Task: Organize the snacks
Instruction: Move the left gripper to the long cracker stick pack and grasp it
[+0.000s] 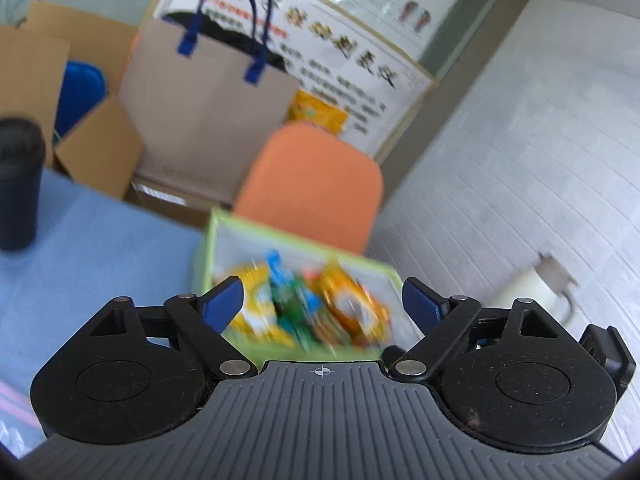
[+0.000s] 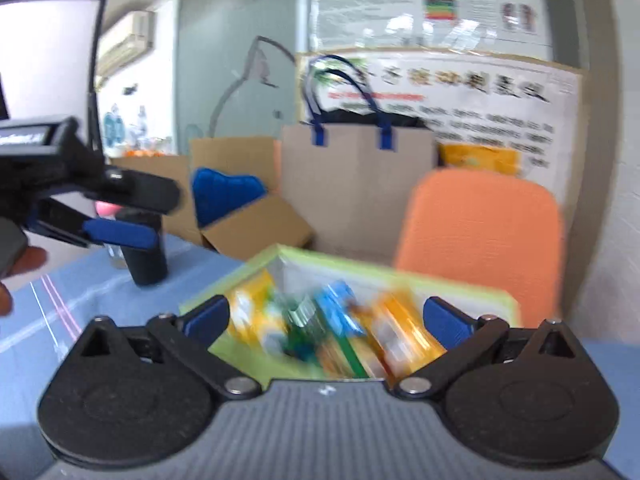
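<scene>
A green-rimmed box (image 1: 294, 236) (image 2: 404, 276) stands at the far edge of the blue table. It holds several snack packets (image 1: 308, 304) (image 2: 328, 328) in yellow, orange, blue and green, blurred by motion. My left gripper (image 1: 322, 300) is open and empty, above the near side of the box. My right gripper (image 2: 326, 318) is open and empty, also just short of the box. The left gripper shows in the right wrist view (image 2: 104, 216) at the far left, above the table.
A black cup (image 1: 18, 184) (image 2: 142, 244) stands on the blue table (image 1: 100, 240) at the left. An orange chair (image 1: 316, 184) (image 2: 484, 228) is behind the box. A paper bag with blue handles (image 1: 208, 100) (image 2: 356, 180) and cardboard boxes (image 2: 256, 224) sit beyond.
</scene>
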Action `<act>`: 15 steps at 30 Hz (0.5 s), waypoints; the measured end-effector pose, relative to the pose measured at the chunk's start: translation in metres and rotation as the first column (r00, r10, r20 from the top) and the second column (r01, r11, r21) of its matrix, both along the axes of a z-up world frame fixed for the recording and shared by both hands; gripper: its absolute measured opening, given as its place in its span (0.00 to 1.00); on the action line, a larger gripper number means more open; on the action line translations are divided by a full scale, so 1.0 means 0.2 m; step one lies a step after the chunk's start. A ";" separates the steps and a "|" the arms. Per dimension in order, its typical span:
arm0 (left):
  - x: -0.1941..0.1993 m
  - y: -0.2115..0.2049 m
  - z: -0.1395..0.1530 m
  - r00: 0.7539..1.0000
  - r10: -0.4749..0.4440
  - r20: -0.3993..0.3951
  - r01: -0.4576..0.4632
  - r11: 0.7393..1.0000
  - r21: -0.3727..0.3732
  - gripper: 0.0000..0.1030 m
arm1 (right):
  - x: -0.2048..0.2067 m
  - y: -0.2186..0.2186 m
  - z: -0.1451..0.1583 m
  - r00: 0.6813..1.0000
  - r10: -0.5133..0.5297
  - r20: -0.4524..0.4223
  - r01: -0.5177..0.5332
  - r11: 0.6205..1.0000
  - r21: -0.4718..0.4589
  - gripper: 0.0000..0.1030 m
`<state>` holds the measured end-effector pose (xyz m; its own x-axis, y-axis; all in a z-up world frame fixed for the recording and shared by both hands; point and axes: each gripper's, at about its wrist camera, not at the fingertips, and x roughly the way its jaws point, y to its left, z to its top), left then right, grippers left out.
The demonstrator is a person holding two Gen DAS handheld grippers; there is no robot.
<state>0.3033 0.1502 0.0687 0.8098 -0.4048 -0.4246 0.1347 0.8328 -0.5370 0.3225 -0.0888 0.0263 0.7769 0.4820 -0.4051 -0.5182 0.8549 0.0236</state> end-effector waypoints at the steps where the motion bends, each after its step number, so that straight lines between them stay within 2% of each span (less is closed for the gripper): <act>1: -0.02 -0.04 -0.04 1.000 -0.020 -0.020 0.019 1.000 -0.015 0.72 | -0.06 -0.07 -0.02 0.999 -0.035 -0.014 0.034 0.999 -0.008 1.00; 4: -0.08 -0.18 -0.18 0.991 -0.092 -0.094 0.087 0.995 -0.052 0.71 | -0.24 -0.28 -0.14 0.983 -0.165 -0.080 0.165 0.986 -0.012 1.00; 8: -0.11 -0.40 -0.37 0.962 -0.173 -0.211 0.158 0.984 -0.087 0.65 | -0.44 -0.49 -0.30 0.940 -0.295 -0.172 0.300 0.954 0.002 1.00; 10: -0.12 -0.51 -0.43 0.941 -0.225 -0.254 0.204 0.973 -0.108 0.60 | -0.47 -0.53 -0.37 0.928 -0.310 -0.206 0.315 0.949 -0.007 1.00; 15: -0.10 -0.81 -0.43 0.898 -0.336 -0.282 0.319 0.942 -0.107 0.59 | -0.54 -0.60 -0.46 0.927 -0.292 -0.236 0.298 0.955 -0.013 1.00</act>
<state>0.2833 -0.0112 -0.0174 0.4704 -0.6562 -0.5900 0.2249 0.7357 -0.6389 0.2152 -0.2082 -0.0663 0.7707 0.2563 -0.5834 -0.2202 0.9663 0.1336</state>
